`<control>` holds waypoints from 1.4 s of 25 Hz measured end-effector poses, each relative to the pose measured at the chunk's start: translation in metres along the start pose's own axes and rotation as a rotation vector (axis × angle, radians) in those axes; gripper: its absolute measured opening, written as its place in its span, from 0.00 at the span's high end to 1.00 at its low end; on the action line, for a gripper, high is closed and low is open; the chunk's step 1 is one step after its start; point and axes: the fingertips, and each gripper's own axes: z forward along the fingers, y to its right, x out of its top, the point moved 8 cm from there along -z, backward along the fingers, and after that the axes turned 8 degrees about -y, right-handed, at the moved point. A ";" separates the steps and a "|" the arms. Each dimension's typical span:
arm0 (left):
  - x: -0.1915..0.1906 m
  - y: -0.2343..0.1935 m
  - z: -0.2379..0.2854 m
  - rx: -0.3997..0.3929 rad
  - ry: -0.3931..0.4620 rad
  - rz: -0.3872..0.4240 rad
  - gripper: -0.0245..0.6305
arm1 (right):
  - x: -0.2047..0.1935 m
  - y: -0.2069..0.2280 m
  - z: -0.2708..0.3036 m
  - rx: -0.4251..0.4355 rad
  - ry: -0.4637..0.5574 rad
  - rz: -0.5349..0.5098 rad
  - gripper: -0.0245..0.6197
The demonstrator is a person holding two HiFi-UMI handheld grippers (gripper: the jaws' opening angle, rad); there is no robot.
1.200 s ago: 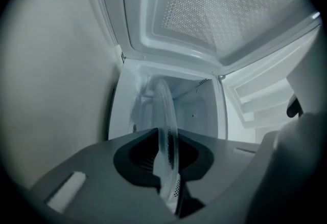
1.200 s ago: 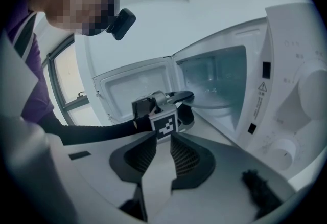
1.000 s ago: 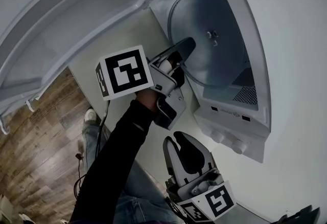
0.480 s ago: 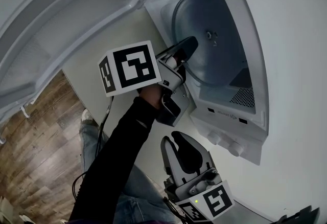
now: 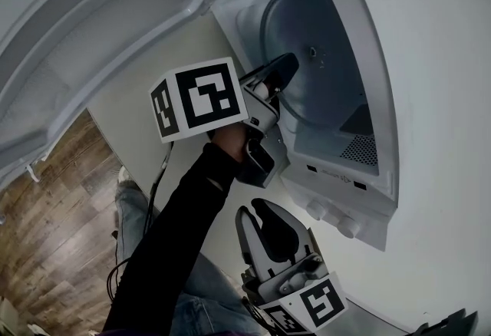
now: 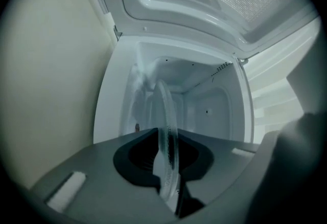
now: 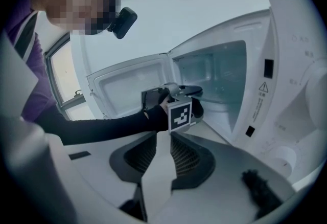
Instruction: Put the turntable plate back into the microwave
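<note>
The clear glass turntable plate (image 5: 322, 58) stands inside the open white microwave (image 5: 349, 173), its near rim between the jaws of my left gripper (image 5: 278, 74). In the left gripper view the plate (image 6: 166, 126) is seen edge-on, and my left gripper (image 6: 166, 166) is shut on its rim at the mouth of the cavity. My right gripper (image 5: 267, 223) hangs lower, in front of the microwave's control panel. In the right gripper view my right gripper (image 7: 161, 159) is open with nothing between its jaws, facing the left gripper (image 7: 191, 90) and the cavity (image 7: 219, 74).
The microwave door (image 5: 115, 20) is swung wide open at the upper left. Two knobs (image 5: 330, 215) sit on the panel below the cavity. Wooden floor (image 5: 54, 196) and the person's legs lie beneath. A dark fuzzy thing (image 7: 260, 192) shows at the lower right of the right gripper view.
My left gripper has edged a little further towards the cavity with the plate still in its jaws. The right gripper has stayed where it was.
</note>
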 end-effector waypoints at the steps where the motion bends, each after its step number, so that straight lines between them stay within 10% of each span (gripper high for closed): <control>1: 0.000 0.000 0.001 0.001 -0.001 -0.001 0.89 | 0.000 0.000 0.000 -0.001 -0.001 0.001 0.82; 35: -0.001 0.011 0.013 0.309 0.009 0.115 0.92 | 0.005 0.016 -0.001 -0.007 0.011 0.008 0.82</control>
